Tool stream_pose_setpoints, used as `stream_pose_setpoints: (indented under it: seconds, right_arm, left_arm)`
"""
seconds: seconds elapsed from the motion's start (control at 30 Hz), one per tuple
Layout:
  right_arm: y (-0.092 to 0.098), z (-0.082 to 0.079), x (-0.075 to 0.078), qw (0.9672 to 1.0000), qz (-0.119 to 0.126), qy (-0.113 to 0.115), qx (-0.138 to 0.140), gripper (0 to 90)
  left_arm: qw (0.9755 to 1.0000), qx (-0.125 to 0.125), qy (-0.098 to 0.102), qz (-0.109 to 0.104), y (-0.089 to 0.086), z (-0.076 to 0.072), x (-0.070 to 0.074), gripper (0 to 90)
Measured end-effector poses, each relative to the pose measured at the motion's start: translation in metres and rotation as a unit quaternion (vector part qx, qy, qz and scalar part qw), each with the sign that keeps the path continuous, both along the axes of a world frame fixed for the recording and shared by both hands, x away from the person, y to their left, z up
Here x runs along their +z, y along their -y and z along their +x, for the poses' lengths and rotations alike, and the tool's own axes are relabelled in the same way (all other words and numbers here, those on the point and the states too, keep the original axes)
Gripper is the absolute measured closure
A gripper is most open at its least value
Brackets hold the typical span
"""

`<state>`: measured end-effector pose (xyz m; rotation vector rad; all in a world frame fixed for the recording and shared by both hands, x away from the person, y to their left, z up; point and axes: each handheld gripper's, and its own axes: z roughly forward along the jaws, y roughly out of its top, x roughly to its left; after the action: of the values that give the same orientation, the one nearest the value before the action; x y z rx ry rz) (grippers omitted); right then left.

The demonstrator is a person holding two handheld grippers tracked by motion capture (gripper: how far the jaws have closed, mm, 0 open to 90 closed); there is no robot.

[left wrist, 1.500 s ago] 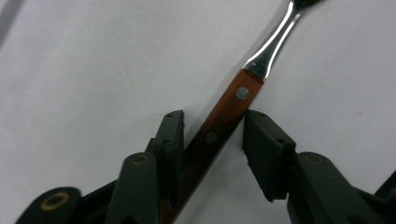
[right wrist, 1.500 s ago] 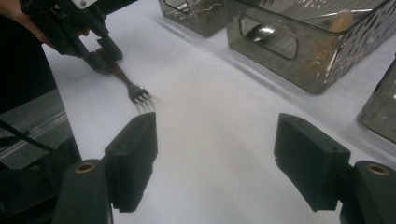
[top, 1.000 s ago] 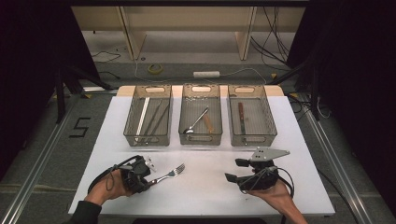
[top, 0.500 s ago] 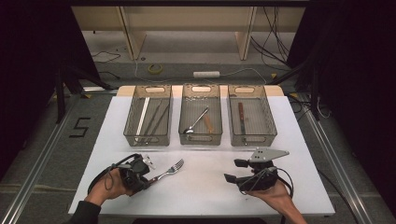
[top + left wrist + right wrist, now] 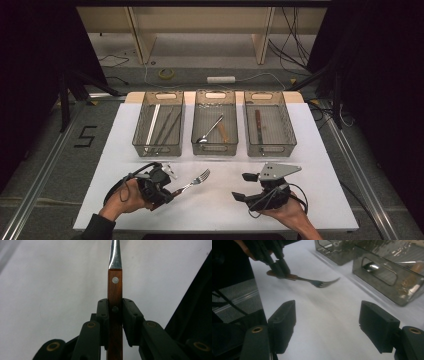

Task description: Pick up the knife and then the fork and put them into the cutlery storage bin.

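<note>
Nearest, at the table's front edge in the high view: left gripper (image 5: pixel 167 192), carried in the person's left hand (image 5: pixel 125 197), clenched on the wooden handle of a fork (image 5: pixel 192 182). In the left gripper view, both black pads (image 5: pixel 103 315) pressed flat against the brown riveted handle, the steel neck of the fork (image 5: pixel 115 277) running straight up out of the jaws. From the right gripper view, fork (image 5: pixel 312 281) seen sideways, tines pointing toward the bins, held above the white table (image 5: pixel 324 322) rather than lying on it. To the right at about the same depth, well apart from the fork: right gripper (image 5: pixel 240 187), grey three-cornered plate on top, resting in the right hand (image 5: pixel 287 212), jaws released and spread wide with nothing between them; bare tabletop seen between its pads (image 5: pixel 283 322) in its own view. Farther back, across the white table (image 5: pixel 320 165), a row of three clear plastic bins. Left bin (image 5: pixel 159 125): long thin utensils, apparently chopsticks, lying lengthwise. Middle bin (image 5: pixel 215 122): a spoon (image 5: pixel 210 131) and a wooden-handled piece crossing it. Right bin (image 5: pixel 268 124): one wooden-handled utensil (image 5: pixel 258 122), its kind not clear. Beyond the table: floor with cables, a roll of tape (image 5: pixel 166 73) and pale wooden legs.
</note>
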<state>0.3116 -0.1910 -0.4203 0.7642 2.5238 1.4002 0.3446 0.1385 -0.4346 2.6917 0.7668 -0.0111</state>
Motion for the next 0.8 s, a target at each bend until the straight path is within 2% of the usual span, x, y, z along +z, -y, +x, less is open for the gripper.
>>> stream_pose_setpoints:
  seconds: [0.47, 0.7, 0.8]
  right_arm:
    - [-0.031, -0.012, -0.004, 0.9971, -0.038, 0.035, 0.055, 26.0]
    - [-0.044, -0.015, -0.01, 0.9935, -0.07, 0.051, 0.074, 27.8]
    - [-0.05, -0.016, -0.012, 0.9908, -0.088, 0.06, 0.083, 28.6]
  left_arm:
    - [0.9986, -0.051, -0.015, -0.004, 0.045, 0.002, 0.007, 75.8]
    - [0.9974, -0.07, -0.018, 0.002, 0.06, 0.002, 0.011, 75.8]
    - [0.9969, -0.075, -0.024, -0.001, 0.065, 0.003, 0.011, 75.8]
